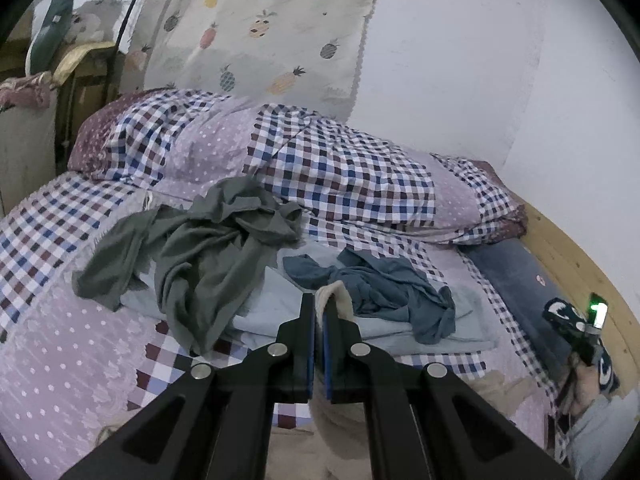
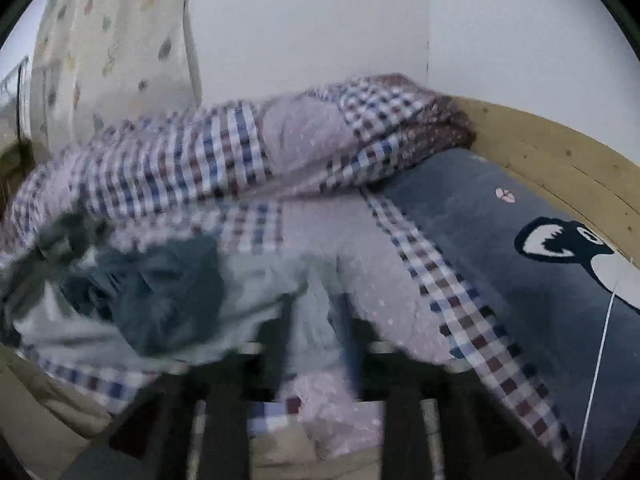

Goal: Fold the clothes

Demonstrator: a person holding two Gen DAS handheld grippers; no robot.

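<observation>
Two grippers in view. My left gripper (image 1: 319, 300): jaws nearly closed, pinching a cream cloth edge (image 1: 334, 292). My right gripper (image 2: 316, 320): too blurred, can't tell its opening or any hold. Beyond, on checked bed sheet (image 1: 48, 232): blue garment (image 1: 384, 292) on folded pale-blue cloth (image 1: 272, 308), grey garment (image 1: 200, 256) crumpled to its left. Farthest: rolled duvet (image 1: 340, 168) against wall.

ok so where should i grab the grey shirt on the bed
Take the grey shirt by the flat flap at its left edge, coming from the left. That part lies spread on the bedsheet, while the middle is bunched in folds.
</observation>
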